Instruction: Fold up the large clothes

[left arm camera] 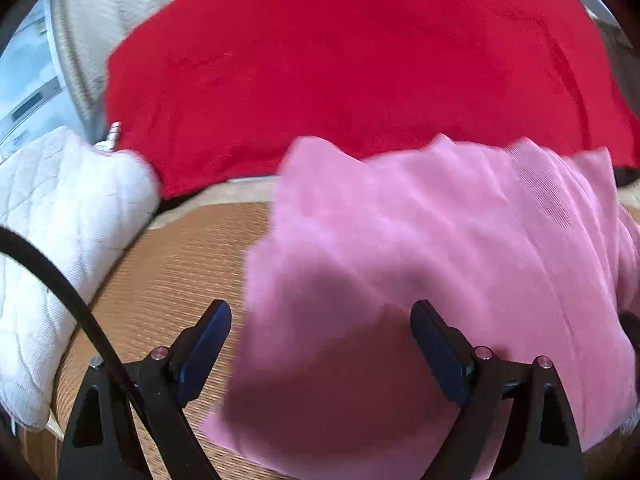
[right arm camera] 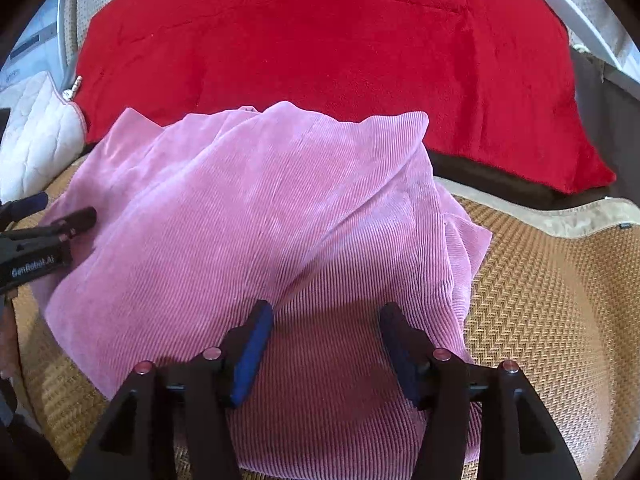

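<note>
A red blanket (right arm camera: 320,52) fills the back of both views, spread across the far side of a woven straw mat (right arm camera: 552,300). On the mat in front of it lies the pink corduroy garment (right arm camera: 248,216), bunched and partly folded over itself, its long axis running roughly from the near edge toward the red blanket, with one raised fold pointing toward the blanket. A white quilted pillow (left arm camera: 68,216) sits at the left end of the mat, apart from the garment.

The right gripper (right arm camera: 326,344) hovers low over the garment's near part, aimed forward, jaws spread wide with corduroy showing between them and nothing clamped. The left gripper (left arm camera: 320,344) hangs over the garment's left edge, also gaping wide and empty; in the right wrist view it enters from the left just above the cloth (right arm camera: 44,232). A black cable (left arm camera: 80,312) crosses its left finger.
</note>
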`<move>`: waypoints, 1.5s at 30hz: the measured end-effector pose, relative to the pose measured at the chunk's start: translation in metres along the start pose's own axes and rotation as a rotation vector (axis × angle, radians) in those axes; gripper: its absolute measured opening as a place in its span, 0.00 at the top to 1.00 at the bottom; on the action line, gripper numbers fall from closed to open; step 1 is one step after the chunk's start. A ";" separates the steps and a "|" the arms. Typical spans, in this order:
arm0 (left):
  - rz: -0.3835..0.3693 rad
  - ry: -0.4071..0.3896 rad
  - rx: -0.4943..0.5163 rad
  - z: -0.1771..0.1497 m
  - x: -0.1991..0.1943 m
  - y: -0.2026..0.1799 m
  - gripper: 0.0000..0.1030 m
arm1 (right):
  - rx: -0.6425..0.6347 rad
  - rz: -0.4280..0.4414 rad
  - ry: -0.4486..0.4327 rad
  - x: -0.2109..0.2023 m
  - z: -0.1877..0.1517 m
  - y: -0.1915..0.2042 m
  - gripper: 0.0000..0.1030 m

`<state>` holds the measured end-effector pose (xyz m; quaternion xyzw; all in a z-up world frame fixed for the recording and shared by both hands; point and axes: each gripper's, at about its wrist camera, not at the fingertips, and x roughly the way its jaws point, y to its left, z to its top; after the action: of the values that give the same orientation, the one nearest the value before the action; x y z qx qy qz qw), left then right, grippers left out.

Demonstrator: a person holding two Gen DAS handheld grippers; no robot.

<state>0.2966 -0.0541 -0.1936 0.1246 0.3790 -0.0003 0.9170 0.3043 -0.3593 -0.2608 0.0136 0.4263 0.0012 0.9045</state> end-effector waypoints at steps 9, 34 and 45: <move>0.020 0.153 -0.079 -0.004 0.034 0.035 0.11 | 0.217 0.115 -0.002 0.003 0.011 -0.042 0.42; 0.034 -0.001 -0.015 0.005 -0.007 0.009 0.11 | 0.204 0.082 -0.106 0.004 0.061 -0.035 0.42; 0.001 0.066 -0.019 0.005 0.011 0.005 0.11 | 0.233 0.082 0.041 0.040 0.053 -0.032 0.41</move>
<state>0.3086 -0.0496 -0.1965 0.1161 0.4092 0.0078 0.9050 0.3708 -0.3924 -0.2588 0.1359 0.4411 -0.0110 0.8870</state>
